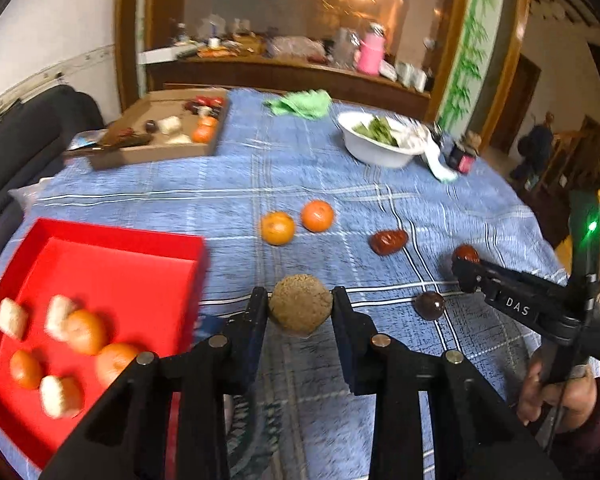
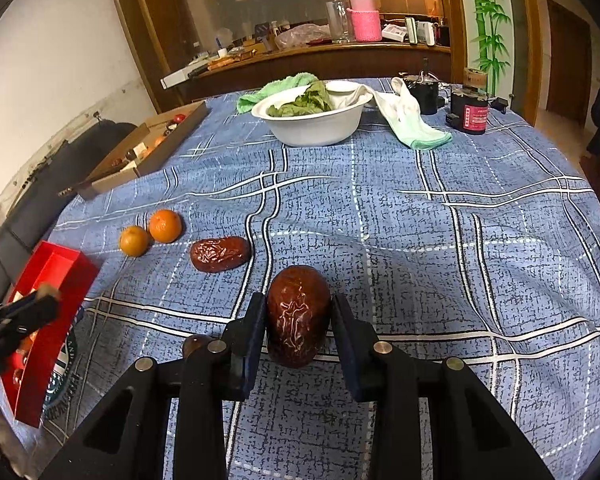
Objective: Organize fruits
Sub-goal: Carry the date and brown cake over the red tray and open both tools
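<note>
A rough brown ball [image 1: 301,309] is being pinched between the two pads of the left gripper [image 1: 300,308], both fingers pressed against its sides, and it is being held above the blue checked tablecloth [image 1: 300,168]. Just to the left, the red tray [image 1: 112,272] is being occupied by several oranges [image 1: 85,330] and pale cubes [image 1: 12,318]; its near right corner is being approached closely by the left finger.

A wrinkled red date [image 2: 298,314] is being gripped lengthwise between the pads of the right gripper [image 2: 299,316], the fingers closed on its flanks. Whether it is being lifted off the cloth cannot be told.

Further out on the cloth, two loose oranges [image 2: 152,232] are lying side by side, touching or nearly so, with a second date [image 2: 220,253] near them on the right. A small dark fruit [image 1: 430,305] is lying near the right gripper's tip.

Open cloth is being left between these fruits and the white bowl [image 2: 312,120] at the far side; a cardboard box [image 1: 160,136] is sitting at the far left edge.
</note>
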Available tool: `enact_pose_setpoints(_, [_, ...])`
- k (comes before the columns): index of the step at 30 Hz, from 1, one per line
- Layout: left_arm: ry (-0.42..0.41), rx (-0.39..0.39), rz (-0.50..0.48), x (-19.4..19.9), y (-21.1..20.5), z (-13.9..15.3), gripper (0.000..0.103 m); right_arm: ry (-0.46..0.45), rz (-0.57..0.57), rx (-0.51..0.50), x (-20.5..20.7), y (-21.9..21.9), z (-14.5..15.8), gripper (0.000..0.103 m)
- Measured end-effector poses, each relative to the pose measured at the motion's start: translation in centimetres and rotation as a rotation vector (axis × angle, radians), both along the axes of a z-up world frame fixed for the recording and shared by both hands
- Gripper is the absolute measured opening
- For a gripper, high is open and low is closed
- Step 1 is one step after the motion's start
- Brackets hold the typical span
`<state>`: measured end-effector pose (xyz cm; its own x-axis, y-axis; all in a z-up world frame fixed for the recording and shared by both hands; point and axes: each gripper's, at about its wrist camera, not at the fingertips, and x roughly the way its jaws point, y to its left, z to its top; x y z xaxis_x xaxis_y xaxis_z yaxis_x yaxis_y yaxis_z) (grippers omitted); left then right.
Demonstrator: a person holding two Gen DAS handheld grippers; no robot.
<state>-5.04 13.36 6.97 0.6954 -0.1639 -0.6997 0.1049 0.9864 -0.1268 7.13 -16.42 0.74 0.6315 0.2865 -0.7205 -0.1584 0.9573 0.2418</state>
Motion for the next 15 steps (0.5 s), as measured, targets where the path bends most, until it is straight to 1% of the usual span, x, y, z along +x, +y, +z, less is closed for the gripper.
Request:
enact_pose_setpoints(4, [-0.028, -0.021, 0.073, -1.4, 3.2, 1.2, 0.031, -0.019, -0.007, -0.003, -0.4, 0.1, 0.2, 0.035])
enact_pose_setpoints(8, [-0.059, -0.038, 0.183, -3.1, 8.1, 2.6, 0.031, -0.031, -0.011, -0.019, -0.6, 0.6, 0.7, 0.035])
enact_pose_setpoints(10, [-0.071, -0.034, 0.236, -3.9, 10.5, 3.0, 0.031, -0.039, -0.005, -0.019, -1.1, 1.1, 1.4, 0.035])
enact_pose_setpoints(12, [-0.078, -0.040, 0.288, -4.7, 12.8, 3.2, 0.031, -0.045, 0.012, -0.004, -1.7, 1.9, 2.3, 0.036])
enact_pose_setpoints(15, [-0.070, -0.056, 0.357, -5.4, 15.9, 2.6, 0.031, -0.057, 0.061, 0.005, -2.6, 4.1, 3.6, 0.036])
